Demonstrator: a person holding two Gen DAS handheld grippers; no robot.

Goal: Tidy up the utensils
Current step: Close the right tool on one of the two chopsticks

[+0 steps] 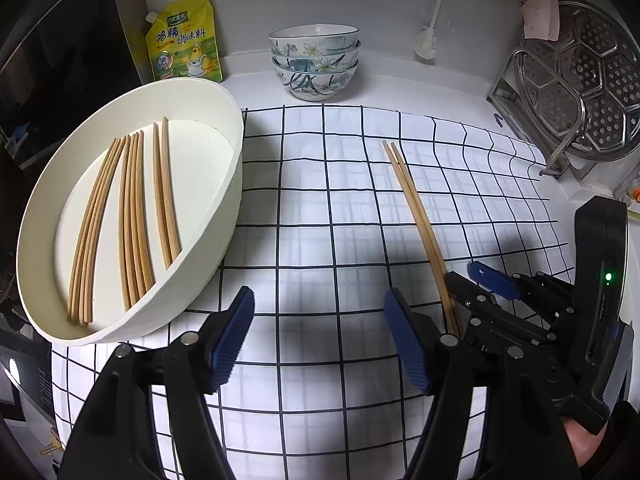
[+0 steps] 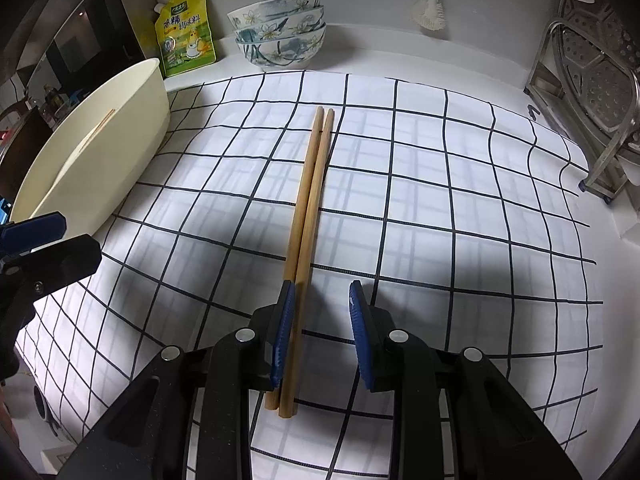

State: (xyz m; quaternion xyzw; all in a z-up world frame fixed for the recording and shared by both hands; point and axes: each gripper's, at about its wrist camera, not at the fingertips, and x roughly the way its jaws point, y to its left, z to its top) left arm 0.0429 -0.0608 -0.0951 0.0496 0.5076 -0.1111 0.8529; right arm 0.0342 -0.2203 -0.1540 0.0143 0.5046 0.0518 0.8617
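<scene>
A pair of wooden chopsticks (image 2: 312, 184) lies side by side on the checked cloth (image 2: 440, 200). Its near end sits between the jaws of my right gripper (image 2: 320, 286). The pair rests against the left pad, with a clear gap to the right pad, so that gripper is open. The left wrist view shows the same chopstick pair (image 1: 412, 200) running into the right gripper (image 1: 468, 276). My left gripper (image 1: 320, 294) stands open over bare cloth, nothing between its fingers. To its left sits a cream oval tray (image 1: 224, 220) holding several chopsticks (image 1: 132, 220) in rows.
Three stacked flowered bowls (image 1: 314, 64) and a yellow seasoning pouch (image 1: 184, 40) stand at the back wall. A white brush (image 1: 426, 42) hangs there too. At the right is a steel rack (image 1: 580, 92) with a perforated steamer plate. A dark appliance fills the far left.
</scene>
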